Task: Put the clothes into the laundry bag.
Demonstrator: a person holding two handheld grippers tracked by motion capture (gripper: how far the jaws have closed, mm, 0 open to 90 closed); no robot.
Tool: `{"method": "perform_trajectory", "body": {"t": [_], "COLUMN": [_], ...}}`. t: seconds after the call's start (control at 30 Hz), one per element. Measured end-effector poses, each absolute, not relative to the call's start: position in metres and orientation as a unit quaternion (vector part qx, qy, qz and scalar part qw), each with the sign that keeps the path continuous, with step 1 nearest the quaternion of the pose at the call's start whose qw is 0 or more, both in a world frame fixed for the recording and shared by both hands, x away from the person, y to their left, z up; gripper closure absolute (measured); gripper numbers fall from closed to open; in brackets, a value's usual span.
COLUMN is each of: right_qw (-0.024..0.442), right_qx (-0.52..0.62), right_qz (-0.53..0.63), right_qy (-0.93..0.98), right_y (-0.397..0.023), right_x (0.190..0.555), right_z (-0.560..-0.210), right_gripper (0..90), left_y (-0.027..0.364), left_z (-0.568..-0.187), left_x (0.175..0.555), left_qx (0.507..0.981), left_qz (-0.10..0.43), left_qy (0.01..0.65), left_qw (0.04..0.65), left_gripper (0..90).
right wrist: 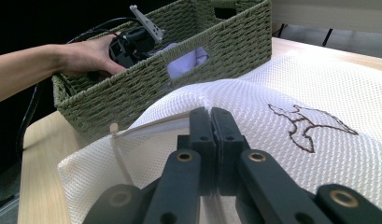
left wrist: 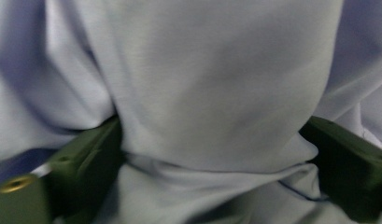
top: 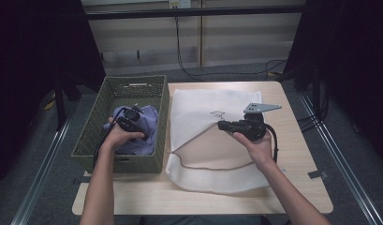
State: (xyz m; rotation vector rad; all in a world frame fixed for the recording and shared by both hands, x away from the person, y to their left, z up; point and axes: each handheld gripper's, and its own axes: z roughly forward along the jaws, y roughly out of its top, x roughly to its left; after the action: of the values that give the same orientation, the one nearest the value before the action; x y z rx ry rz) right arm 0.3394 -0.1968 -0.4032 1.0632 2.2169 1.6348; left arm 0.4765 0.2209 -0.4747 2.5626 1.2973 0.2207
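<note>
Woven green basket (top: 157, 123) sits at about 9 o'clock on your pale wooden table (top: 301, 154), and a soft, crumpled lilac cloth (top: 144, 129) lies inside it. Your left gripper (top: 131, 117) is down in the basket on top of that cloth. In the left gripper view its jaws stand wide apart, with a big fold of the lilac cloth (left wrist: 212, 93) bulging up between them. The cloth fills the gap, but you cannot tell if the pads press on it.

Just beside the basket, near the middle of the table, lies a white mesh bag (top: 203, 117) with a small dark stitched picture (right wrist: 310, 123) on it. Your right gripper (top: 223, 125) is at about 3 o'clock. Its jaws are pressed tight together, pinching the open edge of the white mesh bag (right wrist: 282, 154) and holding it up off the table. A thin white cord (right wrist: 119, 149) hangs at the bag's mouth.
</note>
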Motion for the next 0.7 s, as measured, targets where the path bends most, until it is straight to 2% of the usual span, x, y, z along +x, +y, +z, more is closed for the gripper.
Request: {"method": "perform_trajectory", "body": {"t": [0.03, 0.13, 0.2, 0.27, 0.37, 0.57, 0.7], "right_qw": [0.095, 0.096, 0.095, 0.096, 0.096, 0.096, 0.096], "right_qx": [0.358, 0.358, 0.354, 0.354, 0.353, 0.355, 0.355], "right_qz": [0.551, 0.552, 0.549, 0.548, 0.547, 0.548, 0.548], "right_qy": [0.748, 0.747, 0.751, 0.752, 0.753, 0.751, 0.751], "right_y": [-0.197, -0.198, -0.197, -0.196, -0.196, -0.197, -0.198], "right_x": [0.339, 0.339, 0.339, 0.339, 0.340, 0.340, 0.341], "right_z": [-0.403, -0.403, -0.403, -0.403, -0.403, -0.403, -0.403], "right_gripper": [89.0, 89.0, 89.2, 89.2, 89.2, 89.2, 89.2], "left_y": [0.223, 0.224, 0.227, 0.229, 0.232, 0.229, 0.234], "left_z": [-0.472, -0.469, -0.464, -0.464, -0.462, -0.458, -0.445], "left_x": [0.478, 0.478, 0.478, 0.479, 0.482, 0.482, 0.478], "left_qx": [0.880, 0.877, 0.873, 0.873, 0.871, 0.868, 0.863], "left_qz": [0.075, 0.074, 0.086, 0.082, 0.086, 0.091, 0.101], "left_qy": [0.451, 0.455, 0.461, 0.462, 0.465, 0.469, 0.465], "left_qw": [0.128, 0.138, 0.136, 0.135, 0.136, 0.135, 0.169], "left_gripper": [17.8, 25.5, 55.8, 59.8, 73.5, 80.0, 80.6]}}
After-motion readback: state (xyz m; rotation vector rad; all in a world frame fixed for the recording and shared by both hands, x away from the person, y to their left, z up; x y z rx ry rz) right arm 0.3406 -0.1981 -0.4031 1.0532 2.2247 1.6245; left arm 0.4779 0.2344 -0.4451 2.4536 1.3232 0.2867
